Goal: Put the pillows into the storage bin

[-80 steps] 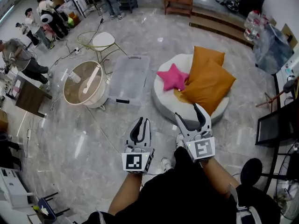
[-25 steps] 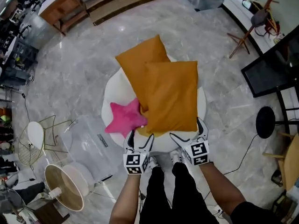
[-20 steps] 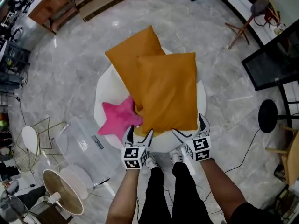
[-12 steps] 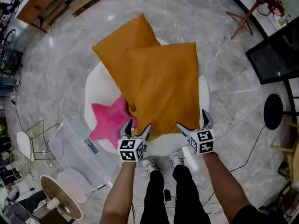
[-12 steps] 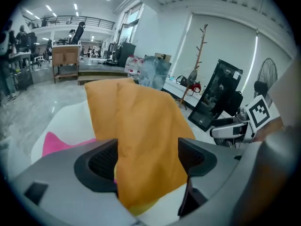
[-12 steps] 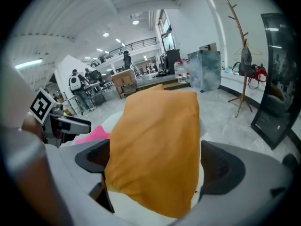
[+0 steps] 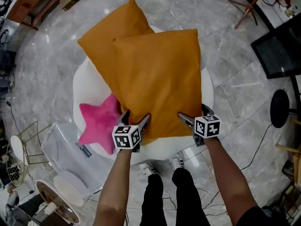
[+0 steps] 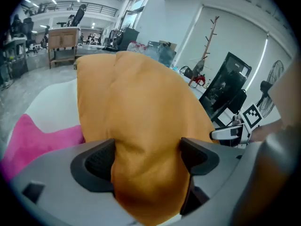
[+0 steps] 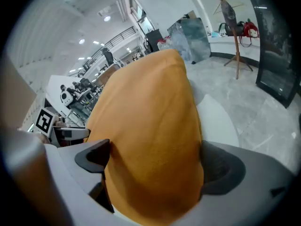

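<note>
Two orange pillows lie stacked on a round white pouf (image 7: 81, 86): the upper one (image 7: 157, 79) rests across the back one (image 7: 106, 29). A pink star pillow (image 7: 96, 121) lies at the pouf's left. My left gripper (image 7: 135, 119) straddles the upper pillow's near-left corner (image 8: 141, 117); its jaws are opening with the fabric filling the gap. My right gripper (image 7: 192, 114) stands wide around the near-right corner (image 9: 150, 126). The clear storage bin (image 7: 56, 149) sits on the floor at lower left.
A round wicker table (image 7: 56, 206) and a wire chair (image 7: 19, 145) stand beyond the bin at lower left. A black screen (image 7: 282, 46), a stool base (image 7: 282, 108) and a coat stand (image 7: 247, 4) are at right. The person's feet (image 7: 162, 166) are against the pouf.
Both grippers have moved forward from in front of the pouf onto the near edge of the upper orange pillow, whose corners now sit between their jaws. The view has closed in on the pouf.
</note>
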The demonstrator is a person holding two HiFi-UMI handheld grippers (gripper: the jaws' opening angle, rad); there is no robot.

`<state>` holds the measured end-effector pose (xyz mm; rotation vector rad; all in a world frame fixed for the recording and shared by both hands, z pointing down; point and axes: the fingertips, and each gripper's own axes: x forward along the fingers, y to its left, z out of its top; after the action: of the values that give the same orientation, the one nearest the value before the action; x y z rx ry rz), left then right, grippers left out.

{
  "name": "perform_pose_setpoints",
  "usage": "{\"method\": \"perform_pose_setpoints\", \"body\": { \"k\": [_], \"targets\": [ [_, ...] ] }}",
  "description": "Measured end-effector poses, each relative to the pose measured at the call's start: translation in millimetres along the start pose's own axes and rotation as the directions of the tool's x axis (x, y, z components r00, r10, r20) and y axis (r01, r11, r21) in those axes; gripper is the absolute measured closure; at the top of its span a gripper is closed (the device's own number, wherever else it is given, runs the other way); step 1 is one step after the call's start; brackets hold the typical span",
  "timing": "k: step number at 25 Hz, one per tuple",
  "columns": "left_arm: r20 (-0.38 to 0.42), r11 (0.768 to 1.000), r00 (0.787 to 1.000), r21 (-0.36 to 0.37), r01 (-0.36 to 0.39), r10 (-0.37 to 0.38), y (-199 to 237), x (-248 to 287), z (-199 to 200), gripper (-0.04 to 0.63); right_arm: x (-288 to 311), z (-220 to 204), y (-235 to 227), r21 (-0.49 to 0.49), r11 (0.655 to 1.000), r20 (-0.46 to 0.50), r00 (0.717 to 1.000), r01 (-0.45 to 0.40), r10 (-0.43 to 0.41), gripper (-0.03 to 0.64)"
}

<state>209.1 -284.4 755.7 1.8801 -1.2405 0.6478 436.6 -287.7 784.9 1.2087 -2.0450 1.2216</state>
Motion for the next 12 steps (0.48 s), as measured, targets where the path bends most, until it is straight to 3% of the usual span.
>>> {"method": "perform_pose_setpoints", "body": {
  "k": [6, 9, 12],
  "targets": [
    [-0.027, 1.0, 1.0, 0.012, -0.005, 0.005, 2.5, 24.9, -9.8, 0.184, 19.1, -10.0, -7.2, -0.005, 1.0, -0.075, 0.997, -0.029, 0.029, 0.034],
    [-0.011, 1.0, 1.0, 0.012, -0.022, 0.022, -1.5, 24.7, -4.8, 0.259, 19.6, -6.8, -4.2, -0.023, 0.999, -0.097, 0.994, -0.042, 0.04, 0.102],
    [-0.001, 0.998, 0.999, 0.042, -0.036, 0.036, -11.8, 17.8, -4.1, 0.364, 14.2, -7.7, 2.9, -0.062, 0.997, -0.11, 0.993, -0.042, 0.035, 0.217]
  ]
}}
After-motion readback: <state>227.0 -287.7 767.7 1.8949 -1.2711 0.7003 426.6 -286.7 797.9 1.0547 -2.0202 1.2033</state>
